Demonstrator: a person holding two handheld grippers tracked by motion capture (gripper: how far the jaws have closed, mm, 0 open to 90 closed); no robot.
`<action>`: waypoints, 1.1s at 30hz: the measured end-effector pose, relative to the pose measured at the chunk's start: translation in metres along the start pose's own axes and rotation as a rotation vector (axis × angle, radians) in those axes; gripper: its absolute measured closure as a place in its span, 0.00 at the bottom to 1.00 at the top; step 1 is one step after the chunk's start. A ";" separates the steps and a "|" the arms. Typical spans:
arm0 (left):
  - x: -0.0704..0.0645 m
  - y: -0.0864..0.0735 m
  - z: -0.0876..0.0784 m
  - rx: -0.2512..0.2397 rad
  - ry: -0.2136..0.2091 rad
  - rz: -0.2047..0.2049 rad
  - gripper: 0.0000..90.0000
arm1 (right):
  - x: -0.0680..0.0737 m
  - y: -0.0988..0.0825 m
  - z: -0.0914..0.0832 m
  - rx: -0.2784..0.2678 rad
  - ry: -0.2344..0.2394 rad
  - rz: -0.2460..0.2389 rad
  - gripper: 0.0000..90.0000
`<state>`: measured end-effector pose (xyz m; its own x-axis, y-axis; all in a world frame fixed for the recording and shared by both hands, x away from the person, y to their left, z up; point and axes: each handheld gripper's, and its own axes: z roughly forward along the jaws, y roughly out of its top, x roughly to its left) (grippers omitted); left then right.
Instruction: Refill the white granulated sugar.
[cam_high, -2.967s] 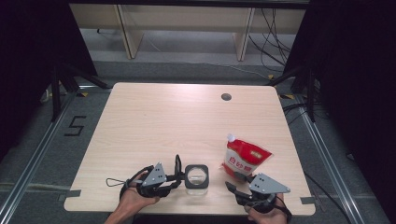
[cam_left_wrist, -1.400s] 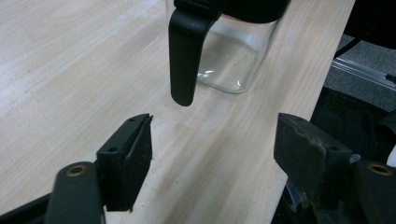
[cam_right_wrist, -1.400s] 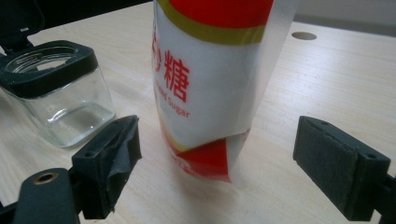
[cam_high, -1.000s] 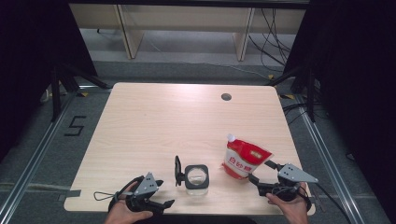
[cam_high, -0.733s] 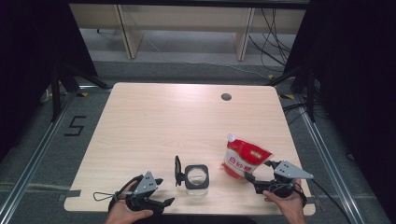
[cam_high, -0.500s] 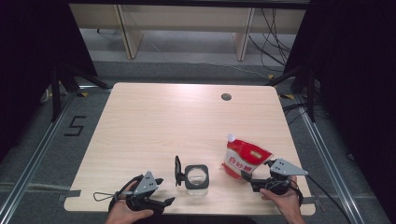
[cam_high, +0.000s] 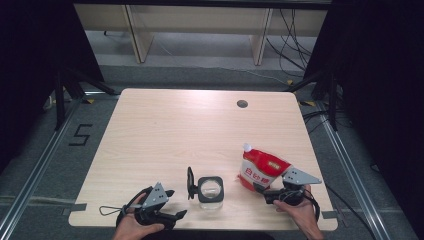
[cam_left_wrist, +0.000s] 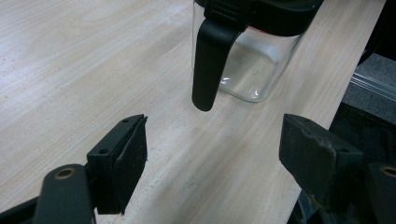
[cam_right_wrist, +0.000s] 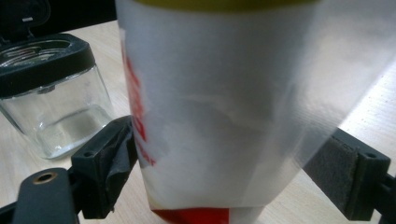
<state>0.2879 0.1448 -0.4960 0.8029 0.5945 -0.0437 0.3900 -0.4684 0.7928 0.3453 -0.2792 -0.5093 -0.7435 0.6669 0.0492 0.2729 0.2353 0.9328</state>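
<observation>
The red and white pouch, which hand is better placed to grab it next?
The right. The right gripper has its open jaws on either side of the red and white pouch, which stands between them in the right gripper view. The left gripper is open near the glass jar, apart from the pouch.

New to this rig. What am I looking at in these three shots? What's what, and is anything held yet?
No robot arm here: a person holds a hand-held two-jaw gripper in each hand at a wooden table. The high view looks down from above the person's side; the left gripper sits at lower left, the right gripper at lower right. The other two pictures come from cameras riding on each gripper, looking along its black jaws.

On the table stand a clear glass jar with a black flip lid open, and a red and white pouch with a spout.

The left gripper's jaws are open, short of the jar. The right gripper's open jaws stand on either side of the pouch, not yet clamped.
</observation>
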 end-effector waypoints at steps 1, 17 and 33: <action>0.000 0.000 0.000 0.001 0.000 0.002 0.26 | 0.002 0.000 0.000 0.000 0.000 0.013 0.17; -0.001 0.000 0.002 -0.016 -0.021 0.014 0.26 | -0.002 -0.002 0.011 -0.010 0.036 0.017 0.19; 0.000 0.001 0.002 -0.005 -0.020 0.030 0.26 | 0.003 0.001 0.018 0.036 0.043 0.011 0.28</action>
<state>0.2888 0.1433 -0.4965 0.8231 0.5669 -0.0323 0.3636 -0.4824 0.7969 0.3550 -0.2642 -0.5146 -0.7657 0.6387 0.0757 0.3024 0.2537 0.9188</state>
